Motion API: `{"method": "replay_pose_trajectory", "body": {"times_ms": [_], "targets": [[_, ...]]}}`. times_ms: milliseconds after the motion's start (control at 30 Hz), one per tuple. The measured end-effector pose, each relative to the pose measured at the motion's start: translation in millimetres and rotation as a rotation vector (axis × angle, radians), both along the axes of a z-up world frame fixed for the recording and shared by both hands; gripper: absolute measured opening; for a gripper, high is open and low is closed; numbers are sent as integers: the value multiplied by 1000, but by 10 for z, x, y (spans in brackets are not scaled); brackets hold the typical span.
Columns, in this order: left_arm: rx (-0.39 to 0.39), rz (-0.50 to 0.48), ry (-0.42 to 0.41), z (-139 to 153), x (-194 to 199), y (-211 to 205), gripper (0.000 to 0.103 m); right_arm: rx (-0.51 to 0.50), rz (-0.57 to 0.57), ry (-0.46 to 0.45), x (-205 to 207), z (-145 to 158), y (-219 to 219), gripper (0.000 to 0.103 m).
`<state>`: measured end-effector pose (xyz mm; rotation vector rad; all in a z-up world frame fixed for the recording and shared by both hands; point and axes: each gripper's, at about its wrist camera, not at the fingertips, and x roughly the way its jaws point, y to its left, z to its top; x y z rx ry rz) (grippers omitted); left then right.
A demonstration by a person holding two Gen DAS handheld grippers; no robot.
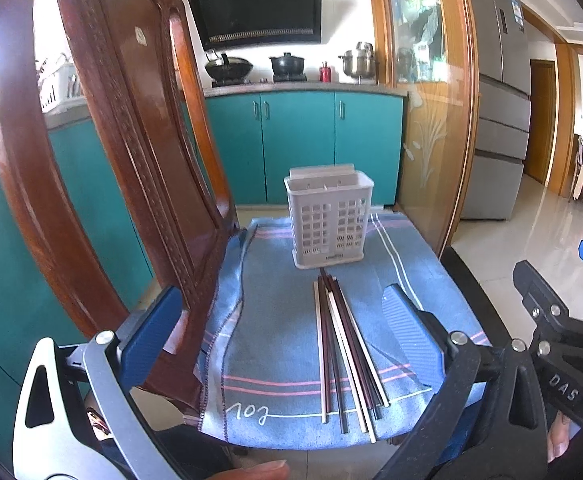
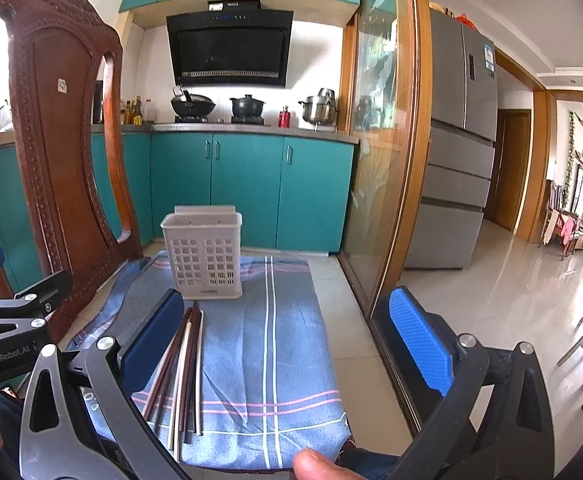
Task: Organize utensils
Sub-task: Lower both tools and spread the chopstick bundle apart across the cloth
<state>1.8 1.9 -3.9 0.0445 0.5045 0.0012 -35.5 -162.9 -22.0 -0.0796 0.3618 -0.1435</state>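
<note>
Left wrist view: left gripper [image 1: 283,328] spread wide, nothing between the blue pads. Bundle of chopsticks [image 1: 345,356], dark and pale, lying loose on a blue striped cloth [image 1: 275,320] at centre, tips pointing toward 12 o'clock, just short of a white perforated utensil holder [image 1: 328,222]. Holder's inside mostly hidden by its rim. Carved wooden chair back [image 1: 131,152] filling 9 to 11 o'clock. Right gripper [image 1: 559,312] cut off at 3 o'clock.

Right wrist view: right gripper [image 2: 291,340] also spread apart, empty. Chopsticks [image 2: 183,372] at 7 o'clock, partly covered by the near pad. Holder [image 2: 203,256] upright beyond them at 10 o'clock. Thumb tip [image 2: 315,464] cropped at 6 o'clock.
</note>
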Motion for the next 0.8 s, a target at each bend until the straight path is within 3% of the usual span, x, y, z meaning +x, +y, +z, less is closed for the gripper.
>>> {"method": "replay_pose_trajectory", "body": {"times_ms": [167,267,400,467,500,567,667,800], "targets": [[6,-48,132,-345,351,2,100,3,-13,102,328,-203,-95,101],[-54,-144,245,-583,723,78,100,12,23,190,694,-385,-168,101],[-29,-173,358,-892,1192,111,97,92,136,381,1413,-706,-151,99],[-19,-210,421,-1037,1437,86,89,142,186,457,1754,-830,-71,78],[-24,-233,453,-1104,1545,69,81,163,215,505,1948,-902,-4,74],[-41,-270,499,-1235,1706,15,70,181,245,605,2309,-1064,159,48],[-94,-304,545,-1430,1814,26,63,226,320,735,2664,-1295,359,34],[-113,-299,594,-1582,1896,27,60,297,397,828,2874,-1552,521,33]]}}
